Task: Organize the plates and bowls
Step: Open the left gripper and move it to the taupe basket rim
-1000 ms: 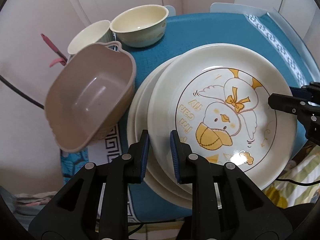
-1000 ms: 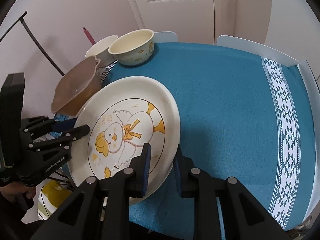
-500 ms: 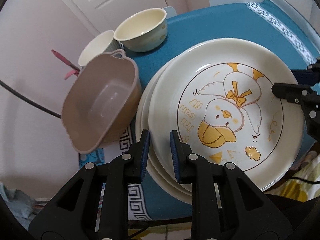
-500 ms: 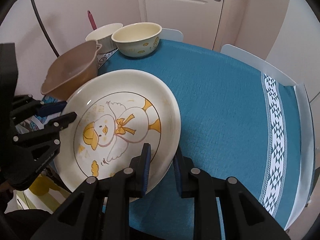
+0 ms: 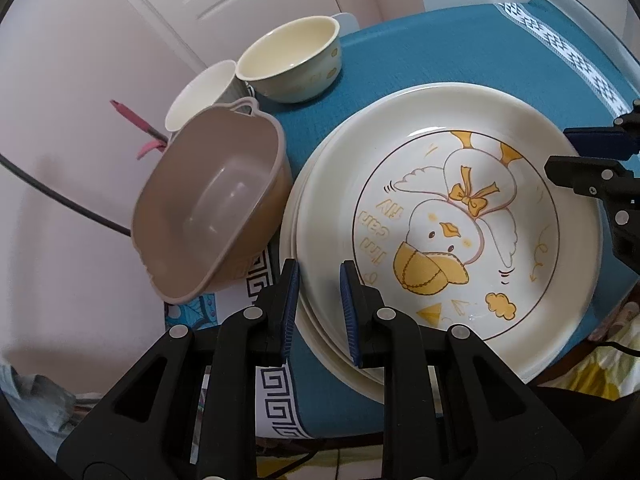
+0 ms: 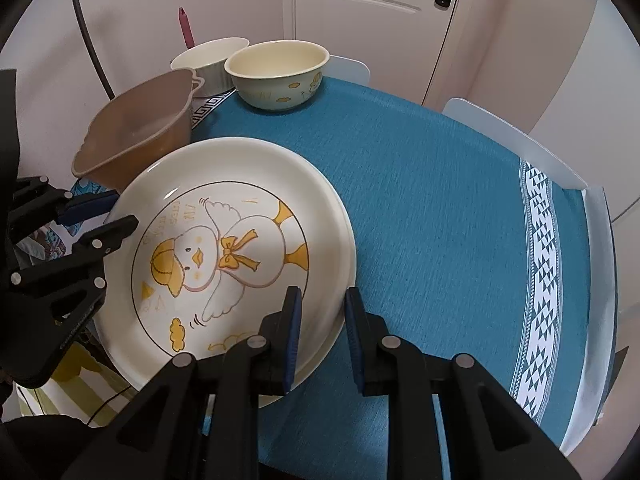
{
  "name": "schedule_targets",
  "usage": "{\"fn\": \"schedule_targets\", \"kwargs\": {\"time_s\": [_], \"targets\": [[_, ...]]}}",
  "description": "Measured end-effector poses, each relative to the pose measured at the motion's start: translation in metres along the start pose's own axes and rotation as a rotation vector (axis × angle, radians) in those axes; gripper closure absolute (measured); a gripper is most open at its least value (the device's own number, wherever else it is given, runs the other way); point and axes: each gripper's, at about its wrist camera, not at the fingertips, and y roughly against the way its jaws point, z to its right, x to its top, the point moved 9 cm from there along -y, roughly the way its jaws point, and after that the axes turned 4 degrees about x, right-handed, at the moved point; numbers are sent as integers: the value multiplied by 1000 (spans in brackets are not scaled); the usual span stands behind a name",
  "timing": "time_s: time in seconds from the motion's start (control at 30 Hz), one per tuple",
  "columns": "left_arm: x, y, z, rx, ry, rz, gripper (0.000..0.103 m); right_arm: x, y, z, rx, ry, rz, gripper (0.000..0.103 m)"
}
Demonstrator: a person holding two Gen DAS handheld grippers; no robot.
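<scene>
Left wrist view shows the left gripper [image 5: 319, 308] clamped on the near rim of a stack of cream plates [image 5: 308, 280]. The top one is the duck plate [image 5: 448, 216], and the stack sits on the blue tablecloth [image 5: 440, 48] at the near edge of the table. Across the plate, the right gripper [image 5: 560, 152] has one finger over the rim and one under it.

Right wrist view shows the right gripper [image 6: 320, 332] pinching the duck plate [image 6: 224, 248] at its near edge, with the left gripper [image 6: 108, 216] biting the far side.

Just beside the stack stands a brown plastic bowl with handles [image 5: 208, 208], tilted and almost touching the plates. Behind it are a white ribbed cup [image 5: 200, 92] and a cream bowl with yellow drawings [image 5: 292, 64], close together. A pink stick [image 5: 136, 124] pokes up by the wall. A white door [image 6: 372, 12] is behind the table.
</scene>
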Motion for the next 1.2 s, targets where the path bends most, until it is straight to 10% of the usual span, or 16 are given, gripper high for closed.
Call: {"fn": "schedule_targets", "kwargs": {"time_s": [0.27,0.33,0.37,0.4,0.47,0.63,1.0,1.2], "targets": [[18,42,-40,-131,188,59,80,28,37,6,85,-61,93,83],[24,58,-60,-144,265,96,52,37,46,4,130,-68,108,83],[27,63,-70,-134,293,110,15,44,53,3,168,-76,122,74],[30,70,-83,-115,333,136,1,51,61,2,198,-81,147,62],[35,84,-105,-99,399,205,0,64,72,1,236,-76,190,2],[25,73,-153,-95,577,138,0,106,88,-9,294,-1,264,1],[-28,-16,-170,-225,909,-69,3,150,-24,-76,428,161,-53,1],[-27,-59,-152,-263,900,-149,30,146,-76,-103,486,174,-152,29]]}}
